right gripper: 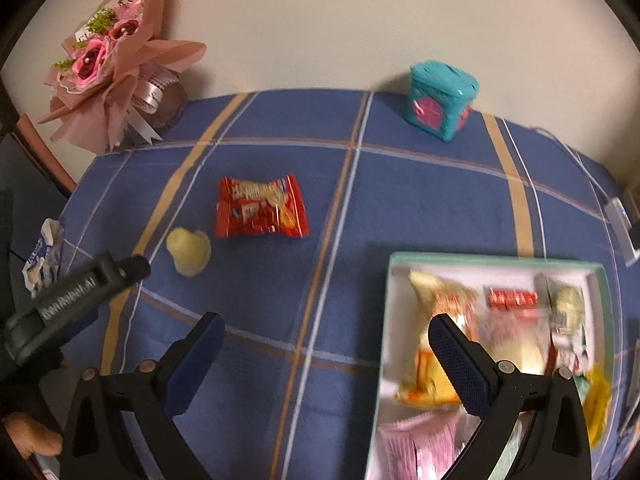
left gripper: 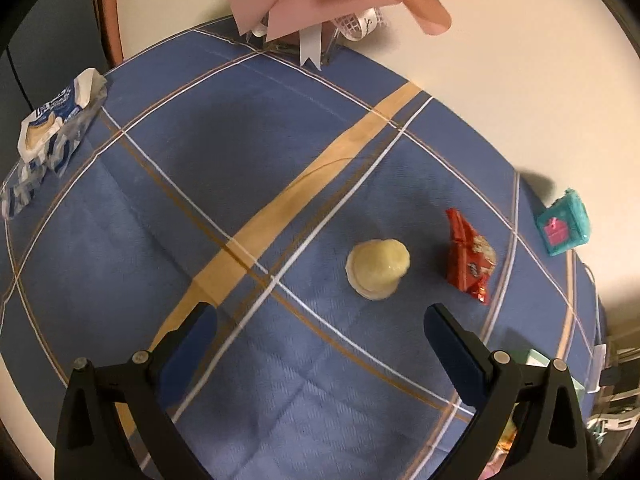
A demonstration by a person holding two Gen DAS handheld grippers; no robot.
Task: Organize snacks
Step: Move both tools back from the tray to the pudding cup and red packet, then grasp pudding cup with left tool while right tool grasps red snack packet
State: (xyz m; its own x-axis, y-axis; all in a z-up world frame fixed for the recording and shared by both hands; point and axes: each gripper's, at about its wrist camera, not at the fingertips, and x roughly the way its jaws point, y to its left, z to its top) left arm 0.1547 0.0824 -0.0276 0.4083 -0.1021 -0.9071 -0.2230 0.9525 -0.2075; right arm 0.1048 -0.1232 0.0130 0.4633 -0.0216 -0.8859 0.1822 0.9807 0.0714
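A pale yellow jelly cup (left gripper: 378, 269) lies on the blue checked cloth, with a red snack packet (left gripper: 469, 257) to its right. My left gripper (left gripper: 320, 324) is open and empty, a little short of the jelly cup. In the right wrist view the jelly cup (right gripper: 189, 251) and the red packet (right gripper: 261, 208) lie left of centre. My right gripper (right gripper: 326, 334) is open and empty, above the cloth at the left edge of a green-rimmed box (right gripper: 496, 260) that holds several snacks. The left gripper's body (right gripper: 76, 292) shows at the left.
A blue-and-white wrapper (left gripper: 52, 128) lies at the table's left edge. A pink bouquet (right gripper: 116, 60) stands at the back left by the wall. A teal box with pink patches (right gripper: 440, 100) stands at the back by the wall.
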